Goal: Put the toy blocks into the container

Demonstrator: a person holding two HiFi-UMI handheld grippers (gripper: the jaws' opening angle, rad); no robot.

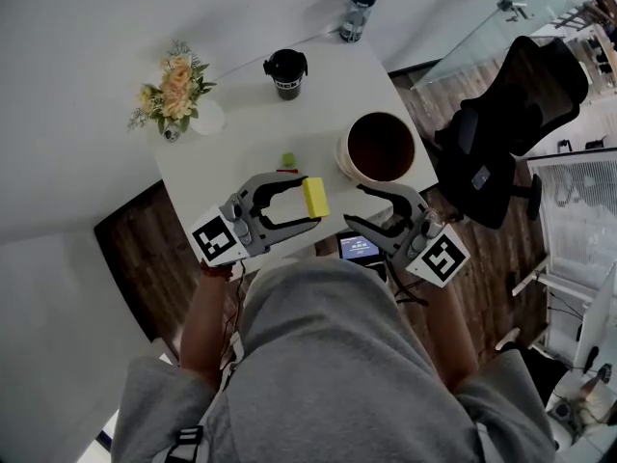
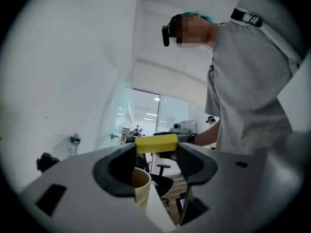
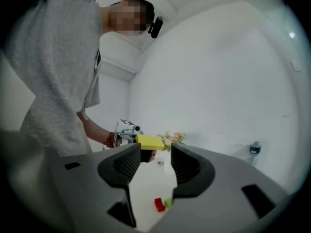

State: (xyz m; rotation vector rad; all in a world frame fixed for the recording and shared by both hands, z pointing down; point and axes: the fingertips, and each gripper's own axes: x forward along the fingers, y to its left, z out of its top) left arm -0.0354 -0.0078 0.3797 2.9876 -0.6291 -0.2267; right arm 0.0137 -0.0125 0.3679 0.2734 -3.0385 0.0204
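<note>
My left gripper point(image 1: 305, 199) is shut on a yellow block point(image 1: 315, 197) and holds it above the front of the white table point(image 1: 241, 133); in the left gripper view the yellow block point(image 2: 156, 142) spans the gap between the jaw tips. The round cream container point(image 1: 339, 152) stands to the right and a little further back, and its rim point(image 2: 141, 174) shows below the jaws. My right gripper point(image 1: 355, 206) hangs open and empty just in front of the container. A green block point(image 1: 287, 160) and a red block point(image 3: 159, 204) lie on the table beyond the left gripper.
At the table's back stand a vase of flowers point(image 1: 174, 95), a black cup point(image 1: 285, 73) and a water bottle point(image 1: 358, 11). A small device with a lit screen point(image 1: 360, 249) sits by the front edge. A black office chair point(image 1: 511, 114) stands to the right.
</note>
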